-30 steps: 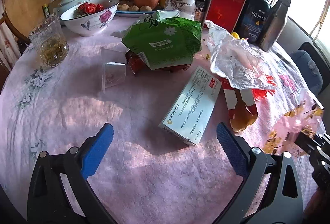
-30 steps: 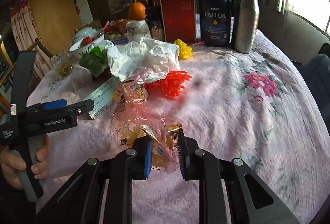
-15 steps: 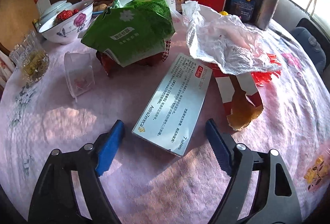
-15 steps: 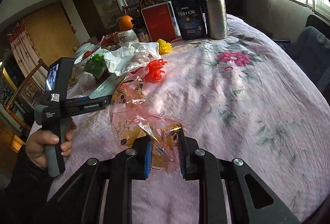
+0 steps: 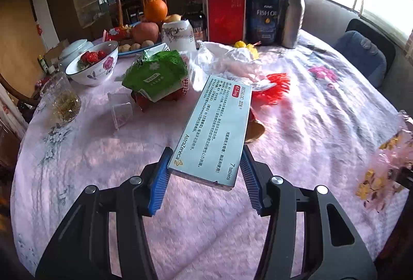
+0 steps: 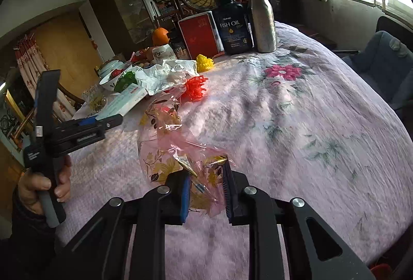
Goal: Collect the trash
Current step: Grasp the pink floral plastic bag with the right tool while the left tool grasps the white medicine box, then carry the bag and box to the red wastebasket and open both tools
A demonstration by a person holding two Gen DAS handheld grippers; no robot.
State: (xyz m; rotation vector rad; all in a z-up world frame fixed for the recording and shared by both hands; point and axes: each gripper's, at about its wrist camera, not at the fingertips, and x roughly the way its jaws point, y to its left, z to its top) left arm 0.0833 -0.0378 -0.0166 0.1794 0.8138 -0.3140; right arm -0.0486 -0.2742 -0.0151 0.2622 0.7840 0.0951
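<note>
Our left gripper (image 5: 204,174) jaws are closing on the pill box (image 5: 214,130), lifted off the table (image 5: 309,125). Right gripper (image 6: 206,189) pinches the pink bag (image 6: 178,151).

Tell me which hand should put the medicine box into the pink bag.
Left. The left gripper is closing around the medicine box, lifted off the table; the right gripper is occupied clamping the pink bag.

"AstraZeneca" on medicine box (image 5: 216,130); "FISH OIL" on bottle (image 5: 262,15)

One medicine box (image 5: 214,130); two bottles (image 5: 262,14); one bowl (image 5: 90,67).
</note>
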